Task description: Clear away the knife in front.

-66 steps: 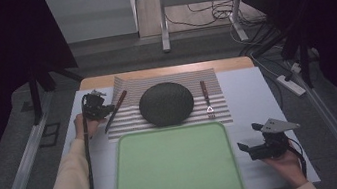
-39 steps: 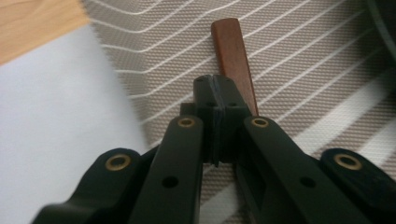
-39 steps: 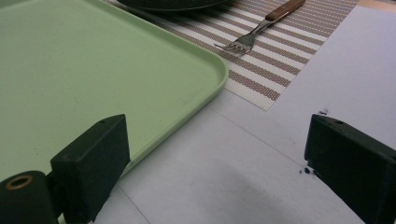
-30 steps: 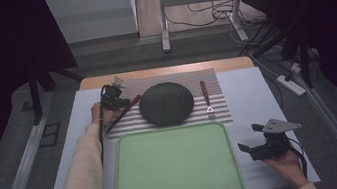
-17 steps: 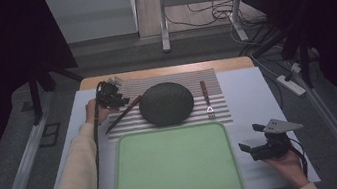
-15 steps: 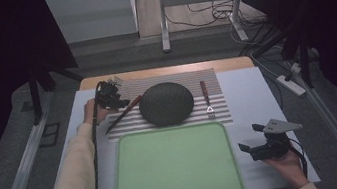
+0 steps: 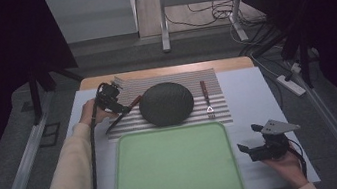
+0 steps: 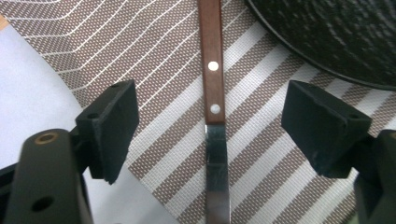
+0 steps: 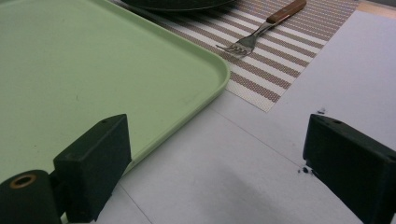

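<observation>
Your left gripper (image 8: 212,126), jaws spread, straddles the knife (image 8: 213,107) lying on the striped placemat (image 8: 116,51) beside the dark plate (image 8: 336,37). Lower squarely, then close on the wooden handle. Your right gripper (image 9: 224,168) rests open.

Tray (image 7: 175,167) pale green. Placemat (image 7: 219,109) brown-white striped. Plate (image 7: 166,103) dark, speckled. Knife (image 8: 212,79) handle reddish-brown, blade silver. Fork (image 9: 261,32) handle brown. Table (image 7: 252,92) white. Sleeve (image 7: 69,185) cream.

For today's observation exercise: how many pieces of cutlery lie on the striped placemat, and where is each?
2. A knife lies left of the dark plate, between the open jaws of the left gripper. A fork lies right of the plate. None seem hidden.
</observation>
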### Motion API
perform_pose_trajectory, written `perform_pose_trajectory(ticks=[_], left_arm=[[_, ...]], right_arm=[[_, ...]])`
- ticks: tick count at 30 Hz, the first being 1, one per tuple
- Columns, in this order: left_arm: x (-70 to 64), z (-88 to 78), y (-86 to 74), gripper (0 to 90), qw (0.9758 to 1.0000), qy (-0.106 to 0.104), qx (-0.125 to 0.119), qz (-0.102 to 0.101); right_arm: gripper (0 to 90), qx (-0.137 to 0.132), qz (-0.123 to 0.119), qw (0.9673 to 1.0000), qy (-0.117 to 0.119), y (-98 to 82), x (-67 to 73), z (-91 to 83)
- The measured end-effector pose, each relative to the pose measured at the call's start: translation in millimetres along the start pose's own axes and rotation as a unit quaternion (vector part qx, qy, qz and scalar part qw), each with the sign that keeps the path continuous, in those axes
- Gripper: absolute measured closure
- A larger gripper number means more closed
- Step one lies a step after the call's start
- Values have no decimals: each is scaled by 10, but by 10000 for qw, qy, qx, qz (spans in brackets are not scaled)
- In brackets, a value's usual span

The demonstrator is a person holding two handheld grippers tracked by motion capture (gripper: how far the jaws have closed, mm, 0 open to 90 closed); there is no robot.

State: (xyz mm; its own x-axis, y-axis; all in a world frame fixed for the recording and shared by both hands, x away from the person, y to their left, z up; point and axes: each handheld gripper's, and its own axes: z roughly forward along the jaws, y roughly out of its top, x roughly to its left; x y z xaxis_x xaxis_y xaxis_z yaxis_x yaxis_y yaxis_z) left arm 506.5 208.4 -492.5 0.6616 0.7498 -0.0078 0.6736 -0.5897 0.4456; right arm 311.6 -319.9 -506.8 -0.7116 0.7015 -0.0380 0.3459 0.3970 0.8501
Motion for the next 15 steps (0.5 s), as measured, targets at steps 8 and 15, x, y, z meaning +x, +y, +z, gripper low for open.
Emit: perform_pose_trajectory(ticks=[8, 15], left_arm=[[-8, 148, 66, 317, 9992, 24, 398, 70], [33, 244, 82, 426, 9973, -63, 731, 79]], right_arm=[[77, 6, -11, 10000, 25, 1, -1, 0], [77, 33, -7, 10000, 31, -2, -2, 4]])
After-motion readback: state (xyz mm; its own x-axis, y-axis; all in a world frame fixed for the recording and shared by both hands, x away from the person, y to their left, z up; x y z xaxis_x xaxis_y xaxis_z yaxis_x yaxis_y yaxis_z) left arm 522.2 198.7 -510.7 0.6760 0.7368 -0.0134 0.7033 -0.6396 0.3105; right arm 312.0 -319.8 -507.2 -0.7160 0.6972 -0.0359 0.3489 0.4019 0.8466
